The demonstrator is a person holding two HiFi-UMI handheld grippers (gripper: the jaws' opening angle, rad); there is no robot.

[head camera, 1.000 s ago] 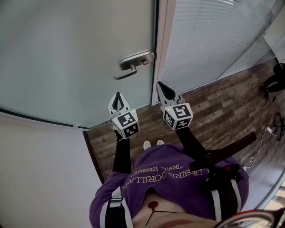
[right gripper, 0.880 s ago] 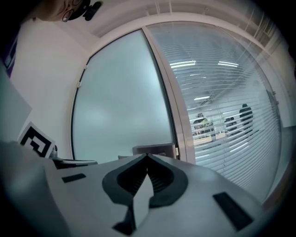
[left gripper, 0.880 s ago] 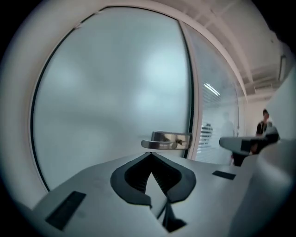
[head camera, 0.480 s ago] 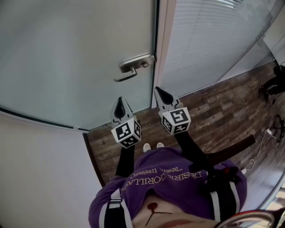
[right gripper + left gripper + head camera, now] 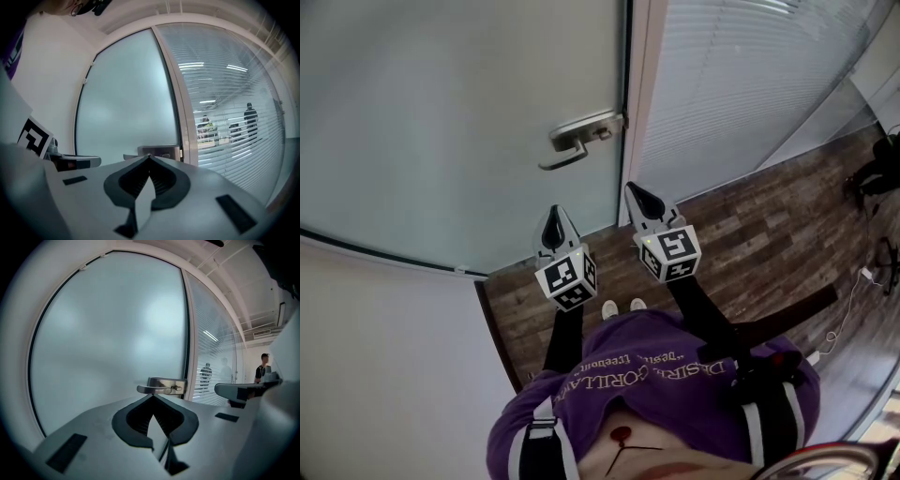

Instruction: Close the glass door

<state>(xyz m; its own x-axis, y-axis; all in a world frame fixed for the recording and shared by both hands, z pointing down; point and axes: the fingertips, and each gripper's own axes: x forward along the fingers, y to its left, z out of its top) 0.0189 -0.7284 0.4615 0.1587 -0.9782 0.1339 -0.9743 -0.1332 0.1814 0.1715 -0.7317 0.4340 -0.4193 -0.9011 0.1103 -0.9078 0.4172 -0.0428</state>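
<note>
Glass door [image 5: 469, 112] against frame [image 5: 639, 94] (frosted pane); lever handle [image 5: 577, 139] level

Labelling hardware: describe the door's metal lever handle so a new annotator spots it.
Start at the large frosted glass door in the head view's upper left. At its right edge, beside the upright frame and slatted blinds, sits the silver lever handle on a rectangular plate. Its shiny lever juts left over matte glass.

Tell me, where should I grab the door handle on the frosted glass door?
Grip the door handle along its straight bar, toward the free end, away from the metal plate. Come straight at it from the front with jaws above and below, since the bar lies level.
</note>
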